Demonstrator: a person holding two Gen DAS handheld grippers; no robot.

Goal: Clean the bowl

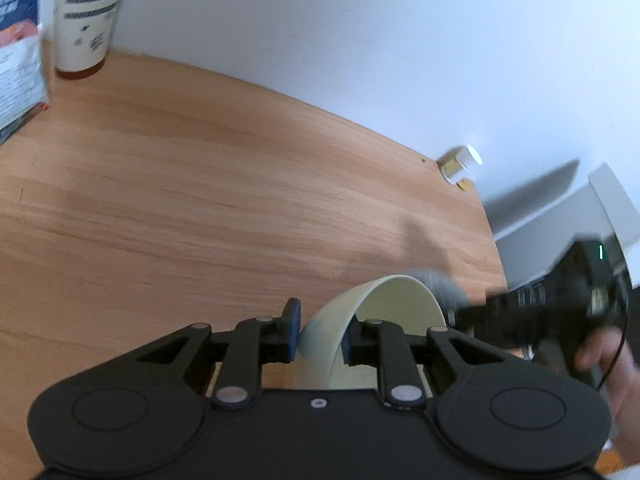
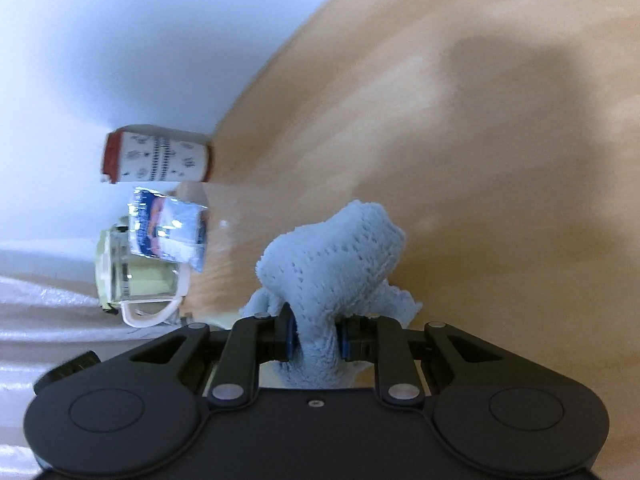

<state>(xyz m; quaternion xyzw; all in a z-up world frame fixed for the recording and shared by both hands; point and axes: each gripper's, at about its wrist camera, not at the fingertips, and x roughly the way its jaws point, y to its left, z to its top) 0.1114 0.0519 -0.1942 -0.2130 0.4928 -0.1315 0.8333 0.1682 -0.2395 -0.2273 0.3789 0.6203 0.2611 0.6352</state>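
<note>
My left tool (image 1: 320, 340) sits closest to the lens, its jaws nearly shut and pinching the wall of a pale cream bowl (image 1: 394, 308): one pad outside, the other inside. The bowl is tipped on its side just ahead of the tool and looks empty. Off to that tool's right, a hand (image 1: 600, 356) holds my right tool (image 1: 472, 312) close to the bowl's rim, with a blurred grey-blue cloth (image 1: 438, 282) at its tip.

Seen from the right tool (image 2: 316, 338), its jaws are squeezed on the bunched blue cloth (image 2: 336, 264), which bulges forward past the pads.

Beyond the left tool stretches a wooden counter (image 1: 200, 200) against a white wall (image 1: 360, 40). Far ahead to the left stands a tall patterned cup (image 1: 88, 16) beside a shiny packet (image 1: 18, 60); I cannot see inside either. Far ahead to the right, a small white-capped jar (image 1: 460, 164) sits by the wall. The right tool's view also shows a glass container (image 2: 136, 276) near a white mug handle (image 2: 152, 312); its contents are unclear.
</note>
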